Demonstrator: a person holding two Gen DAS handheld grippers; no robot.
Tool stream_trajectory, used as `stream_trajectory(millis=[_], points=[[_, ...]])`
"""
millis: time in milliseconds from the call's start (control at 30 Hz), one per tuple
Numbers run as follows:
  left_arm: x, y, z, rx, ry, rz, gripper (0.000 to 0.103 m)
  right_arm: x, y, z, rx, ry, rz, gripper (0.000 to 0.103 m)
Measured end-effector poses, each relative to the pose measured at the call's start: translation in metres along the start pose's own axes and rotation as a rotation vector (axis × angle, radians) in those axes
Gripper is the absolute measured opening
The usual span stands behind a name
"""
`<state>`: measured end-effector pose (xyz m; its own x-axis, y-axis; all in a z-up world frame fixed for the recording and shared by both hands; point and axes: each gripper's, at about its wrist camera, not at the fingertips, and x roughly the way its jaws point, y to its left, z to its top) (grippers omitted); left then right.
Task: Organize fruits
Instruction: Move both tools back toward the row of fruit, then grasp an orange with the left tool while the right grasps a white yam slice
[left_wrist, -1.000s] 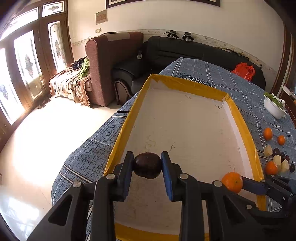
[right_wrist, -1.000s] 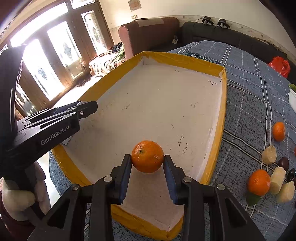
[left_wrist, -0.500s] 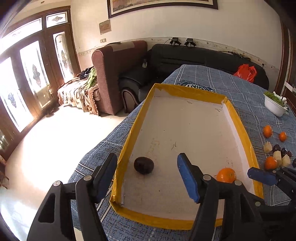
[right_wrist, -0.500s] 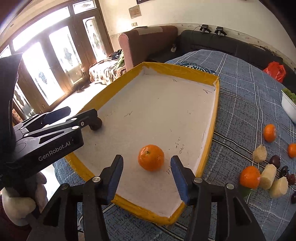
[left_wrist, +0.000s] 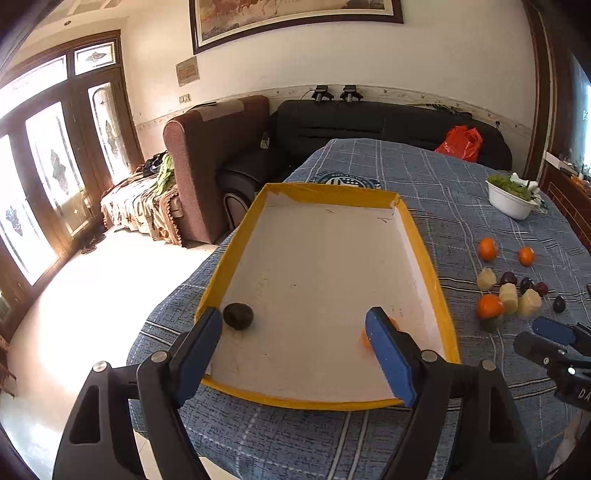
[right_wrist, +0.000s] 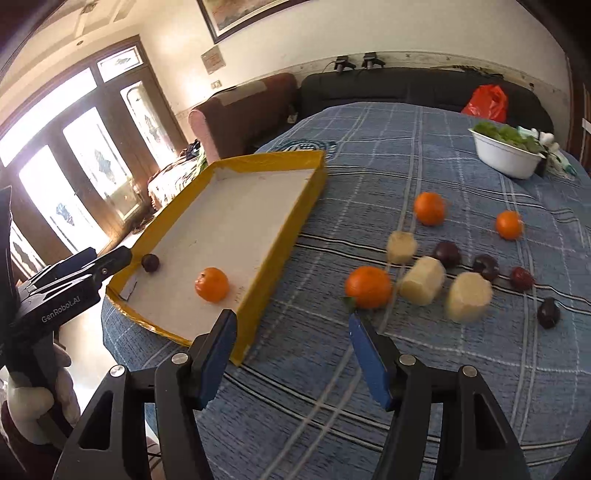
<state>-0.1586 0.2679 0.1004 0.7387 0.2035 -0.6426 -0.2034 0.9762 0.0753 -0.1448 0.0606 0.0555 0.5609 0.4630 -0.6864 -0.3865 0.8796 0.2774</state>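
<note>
We hold both grippers over the blue checked tablecloth (right_wrist: 369, 147), with the yellow-rimmed tray (left_wrist: 428, 258) as our landmark. The left gripper (left_wrist: 295, 336) hangs over the tray's near end, its jaws opening wide and nothing between them; a dark fruit (left_wrist: 238, 315) lies in the tray's near left corner, just beside the left finger, and its right finger (left_wrist: 388, 354) hides most of an orange (left_wrist: 394, 323) in the near right part of the tray. In the right wrist view that orange (right_wrist: 211, 284) sits clear on the white floor, well apart from the dark fruit (right_wrist: 150, 262). The right gripper (right_wrist: 291, 350) hangs just off the tray's near right corner, above bare cloth, jaws opening and empty. To the right of the tray the loose fruit waits in a cluster: three oranges, the nearest (right_wrist: 368, 287) just beyond the right finger, three pale peeled pieces (right_wrist: 422, 280) and several dark plums (right_wrist: 447, 253). Farther off stands a white bowl of greens (right_wrist: 506, 157); behind the tray, a black sofa (left_wrist: 369, 122) with a red bag (left_wrist: 460, 142).
</note>
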Motion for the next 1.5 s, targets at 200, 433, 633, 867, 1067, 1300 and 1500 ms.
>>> stream_trajectory(millis=[200, 433, 633, 867, 1067, 1300, 1500], points=[[-0.005, -0.031, -0.002, 0.002, 0.017, -0.138, 0.085, -0.043, -0.079, -0.023, 0.118, -0.045, -0.131, 0.071], [0.009, -0.084, -0.01, 0.049, 0.07, -0.293, 0.085, -0.054, -0.128, -0.031, 0.209, -0.047, -0.178, 0.071], [0.024, -0.124, -0.011, 0.134, 0.1, -0.342, 0.085, -0.016, -0.127, -0.012, 0.208, -0.008, -0.149, 0.071], [0.051, -0.155, 0.001, 0.203, 0.139, -0.373, 0.085, 0.027, -0.121, 0.007, 0.17, 0.046, -0.135, 0.07], [0.067, -0.182, 0.004, 0.301, 0.146, -0.414, 0.085, 0.028, -0.123, 0.005, 0.182, 0.024, -0.091, 0.043], [0.093, -0.205, 0.004, 0.389, 0.223, -0.405, 0.071, 0.022, -0.129, 0.002, 0.213, -0.006, -0.06, 0.042], [0.107, -0.214, -0.002, 0.45, 0.28, -0.43, 0.066, 0.021, -0.133, 0.001, 0.224, -0.007, -0.041, 0.042]])
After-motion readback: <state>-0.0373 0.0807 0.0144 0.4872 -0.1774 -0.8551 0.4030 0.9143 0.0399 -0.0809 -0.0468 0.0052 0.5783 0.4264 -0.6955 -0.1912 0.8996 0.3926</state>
